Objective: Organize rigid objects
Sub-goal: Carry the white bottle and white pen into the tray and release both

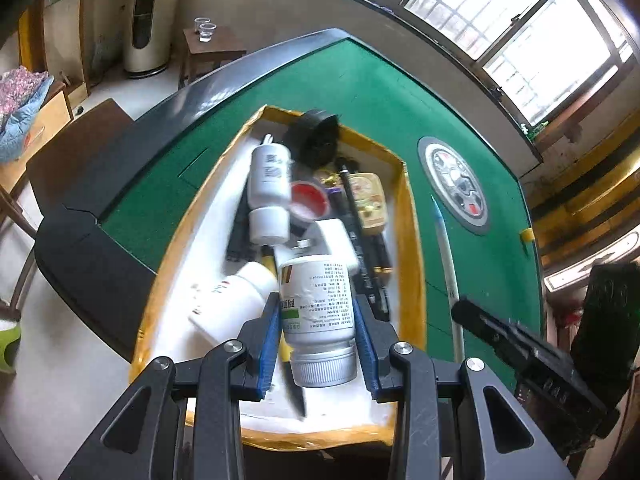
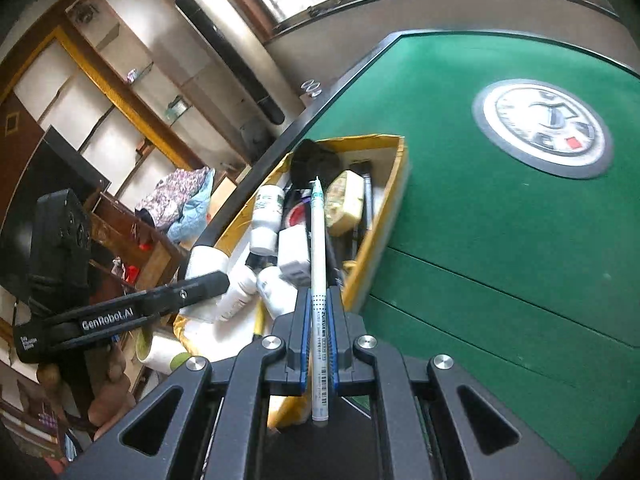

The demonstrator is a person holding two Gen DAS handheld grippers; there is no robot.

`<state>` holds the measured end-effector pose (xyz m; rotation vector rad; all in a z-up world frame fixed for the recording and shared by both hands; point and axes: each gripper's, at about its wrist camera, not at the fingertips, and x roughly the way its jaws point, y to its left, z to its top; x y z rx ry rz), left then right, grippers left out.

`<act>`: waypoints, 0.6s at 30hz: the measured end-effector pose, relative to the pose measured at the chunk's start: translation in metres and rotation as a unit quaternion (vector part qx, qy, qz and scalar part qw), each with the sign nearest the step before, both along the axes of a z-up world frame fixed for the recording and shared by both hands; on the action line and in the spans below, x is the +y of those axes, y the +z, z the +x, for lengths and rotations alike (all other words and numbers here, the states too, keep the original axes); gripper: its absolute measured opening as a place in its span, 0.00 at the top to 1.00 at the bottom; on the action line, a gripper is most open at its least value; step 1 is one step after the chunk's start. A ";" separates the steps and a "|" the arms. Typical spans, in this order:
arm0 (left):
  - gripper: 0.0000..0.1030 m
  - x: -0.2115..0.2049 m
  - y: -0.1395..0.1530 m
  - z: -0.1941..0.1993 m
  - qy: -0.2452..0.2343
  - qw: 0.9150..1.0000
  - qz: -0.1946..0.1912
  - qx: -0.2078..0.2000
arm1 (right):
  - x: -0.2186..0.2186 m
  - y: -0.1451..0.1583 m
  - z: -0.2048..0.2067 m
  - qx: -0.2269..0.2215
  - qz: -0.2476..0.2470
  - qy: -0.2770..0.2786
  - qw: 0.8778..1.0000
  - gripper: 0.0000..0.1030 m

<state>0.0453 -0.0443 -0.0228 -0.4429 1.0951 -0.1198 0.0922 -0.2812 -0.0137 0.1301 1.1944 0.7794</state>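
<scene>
Bottle [image 1: 316, 300] is clamped by left gripper [image 1: 318, 344] above box [image 1: 412, 240] for stowing; pen [image 2: 319, 292], pinched by right gripper [image 2: 319, 344], points toward 12 o'clock.

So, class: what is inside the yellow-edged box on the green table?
The box holds white bottles, a red-lidded cup, a black cap and a yellow packet. Whatever lies under this pile is covered.

My left wrist view looks down close over the box [image 1: 412, 216] on the green worktop [image 1: 376, 92], facing the windows. My right wrist view faces the same box [image 2: 384, 220] from its right side, equally close.
</scene>
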 end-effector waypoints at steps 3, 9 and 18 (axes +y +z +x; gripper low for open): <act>0.65 0.000 -0.008 -0.002 -0.010 1.000 0.006 0.007 | 0.014 -0.007 0.011 0.003 -0.011 0.005 1.000 0.93; 0.65 -0.011 -0.023 -0.003 -0.032 0.999 0.015 0.027 | 0.036 -0.020 0.026 0.004 -0.030 0.013 0.999 0.93; 0.65 -0.019 -0.037 -0.005 -0.044 0.998 0.028 0.047 | 0.056 -0.035 0.035 -0.009 -0.070 0.031 0.997 0.93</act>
